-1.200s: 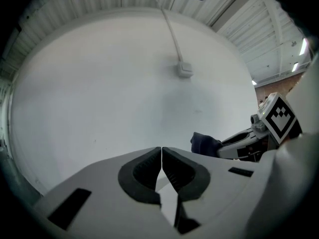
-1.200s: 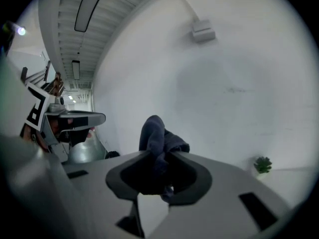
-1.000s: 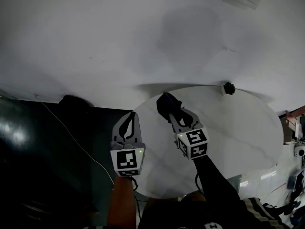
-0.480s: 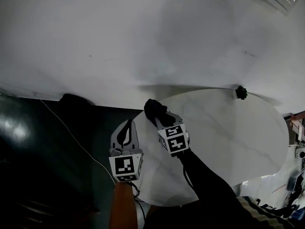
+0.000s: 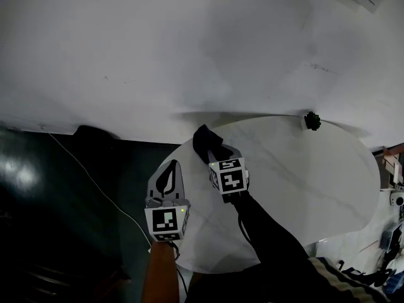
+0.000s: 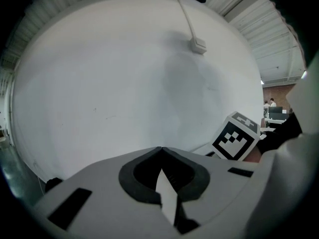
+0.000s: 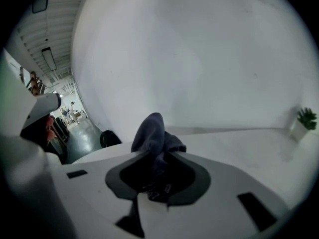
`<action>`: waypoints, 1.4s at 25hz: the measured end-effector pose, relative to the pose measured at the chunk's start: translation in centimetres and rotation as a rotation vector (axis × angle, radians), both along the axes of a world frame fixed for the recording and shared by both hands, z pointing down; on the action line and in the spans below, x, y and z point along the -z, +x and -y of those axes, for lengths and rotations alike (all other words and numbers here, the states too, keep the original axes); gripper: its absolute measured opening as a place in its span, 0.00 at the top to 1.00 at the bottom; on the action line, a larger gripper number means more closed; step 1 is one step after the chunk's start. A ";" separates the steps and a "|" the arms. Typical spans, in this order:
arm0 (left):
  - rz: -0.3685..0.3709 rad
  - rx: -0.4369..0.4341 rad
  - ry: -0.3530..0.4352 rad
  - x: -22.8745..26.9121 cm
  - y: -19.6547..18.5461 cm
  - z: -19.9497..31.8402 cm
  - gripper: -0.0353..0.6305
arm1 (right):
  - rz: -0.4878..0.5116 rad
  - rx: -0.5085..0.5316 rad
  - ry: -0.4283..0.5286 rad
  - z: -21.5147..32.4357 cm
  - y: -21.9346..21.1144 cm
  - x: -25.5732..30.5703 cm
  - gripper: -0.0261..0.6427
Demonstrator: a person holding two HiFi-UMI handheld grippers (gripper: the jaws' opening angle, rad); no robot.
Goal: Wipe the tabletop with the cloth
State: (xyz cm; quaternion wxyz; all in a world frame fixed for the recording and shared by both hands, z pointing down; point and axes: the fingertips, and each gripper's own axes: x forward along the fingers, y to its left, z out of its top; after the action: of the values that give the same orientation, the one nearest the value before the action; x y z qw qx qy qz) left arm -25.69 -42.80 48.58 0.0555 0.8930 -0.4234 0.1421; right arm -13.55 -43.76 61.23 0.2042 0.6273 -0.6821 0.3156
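Both pairs of jaws together: right gripper (image 5: 217,154) on cloth (image 5: 205,141), lengthwise toward the wall (image 5: 189,43); left gripper (image 5: 170,165) empty.

Dark navy cloth (image 5: 206,141). White bench (image 5: 303,182), faint grey veins. Black-and-white square markers on left gripper (image 5: 170,165) and right gripper (image 5: 216,154). Green plant (image 7: 306,116) at bench's far edge.
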 end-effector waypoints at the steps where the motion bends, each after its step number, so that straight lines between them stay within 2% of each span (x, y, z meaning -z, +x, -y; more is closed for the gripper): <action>1: 0.004 -0.006 -0.001 0.1 0.7 -0.2 0.94 | 0.006 -0.014 -0.001 -0.2 1.0 0.0 0.81; 7: -0.006 -0.024 -0.002 0.5 6.1 -1.5 0.94 | 0.012 -0.087 -0.007 -2.0 8.2 0.0 0.81; 20: 0.002 -0.122 -0.014 -0.2 21.9 -6.6 0.94 | 0.052 -0.184 0.018 -8.9 23.2 0.4 0.81; 27: -0.003 -0.173 -0.023 -1.0 29.3 -9.7 0.94 | 0.065 -0.205 0.016 -13.1 29.1 0.5 0.81; 35: -0.026 -0.191 -0.032 -1.1 35.8 -12.3 0.94 | 0.088 -0.190 0.003 -17.1 33.9 0.4 0.81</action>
State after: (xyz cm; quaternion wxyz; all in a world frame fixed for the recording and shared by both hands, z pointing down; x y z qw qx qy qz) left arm 10.12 -30.50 49.71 0.0614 0.9301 -0.3334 0.1416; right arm 20.37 -26.68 60.84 0.1425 0.6750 -0.6283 0.3596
